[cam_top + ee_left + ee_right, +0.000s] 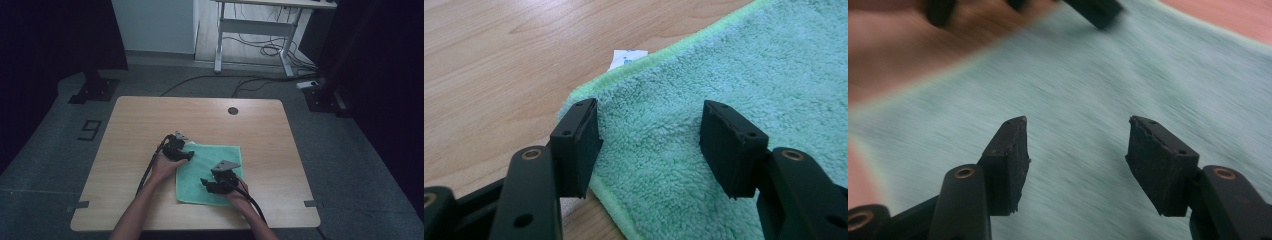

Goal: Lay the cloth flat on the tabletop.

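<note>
Green cloth (1088, 90) smeared by motion blur — weave unreadable.

The wooden table (150, 120) has a round dark grommet hole (233, 110) near the middle of its far edge. On the grey floor to its left is a dark marking shaped like a 9 (89, 130), with a black stand foot (94, 90) farther off. Beyond the far edge stands a white desk frame (255, 30) with loose cables (270, 50) beneath it, and a power strip (307, 84) lies far right.
</note>
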Demonstrator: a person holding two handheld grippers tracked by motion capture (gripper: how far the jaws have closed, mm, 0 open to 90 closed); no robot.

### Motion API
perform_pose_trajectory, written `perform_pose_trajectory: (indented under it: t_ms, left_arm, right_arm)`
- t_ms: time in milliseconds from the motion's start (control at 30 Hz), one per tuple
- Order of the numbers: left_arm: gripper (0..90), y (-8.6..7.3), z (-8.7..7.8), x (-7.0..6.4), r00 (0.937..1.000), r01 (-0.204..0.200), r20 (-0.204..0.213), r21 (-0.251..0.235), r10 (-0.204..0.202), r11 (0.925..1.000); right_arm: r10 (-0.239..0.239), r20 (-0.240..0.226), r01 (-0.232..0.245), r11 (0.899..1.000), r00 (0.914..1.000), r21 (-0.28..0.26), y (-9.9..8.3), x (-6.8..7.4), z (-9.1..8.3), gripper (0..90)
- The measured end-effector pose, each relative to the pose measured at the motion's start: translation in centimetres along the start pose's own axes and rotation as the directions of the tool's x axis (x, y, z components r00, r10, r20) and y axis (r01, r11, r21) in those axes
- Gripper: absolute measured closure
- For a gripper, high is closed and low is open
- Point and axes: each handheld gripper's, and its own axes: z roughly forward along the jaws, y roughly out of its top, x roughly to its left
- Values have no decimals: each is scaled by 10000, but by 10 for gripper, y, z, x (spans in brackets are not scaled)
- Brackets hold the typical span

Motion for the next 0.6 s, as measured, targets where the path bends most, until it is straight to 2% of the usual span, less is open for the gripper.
perform_pose_trajectory:
  t_ms: [100, 200, 333, 400, 533, 600]
  left_arm:
    - [406, 0, 0, -1, 10000, -38, -43, -33, 38, 10000]
    - [406, -1, 0, 0, 10000, -28, -7, -42, 28, 10000]
    - [408, -1, 0, 1, 10000, -36, 56, -39, 37, 10000]
    - [408, -1, 0, 1, 10000, -7, 27, -72, 7, 10000]
    - [409, -1, 0, 1, 10000, 54, 28, -103, -53, 9999]
    - [408, -1, 0, 0, 10000, 27, -25, -103, -28, 9999]
  right_arm:
    - [99, -668, -121, 9994, 9977, -319, 7, 20, 4, 412]
    - [-143, -994, 137, 9999, 9949, -66, 5, 36, 12, 404]
    - [-367, -862, 397, 9986, 9956, 339, -1, 43, 23, 386]
    - [-526, -772, 550, 9981, 9956, 287, -2, 45, 22, 370]
    - [-1442, -398, 1460, 9882, 9887, 454, -8, 58, 19, 336]
    - [-1406, -455, 1426, 9888, 9890, 449, -11, 61, 15, 337]
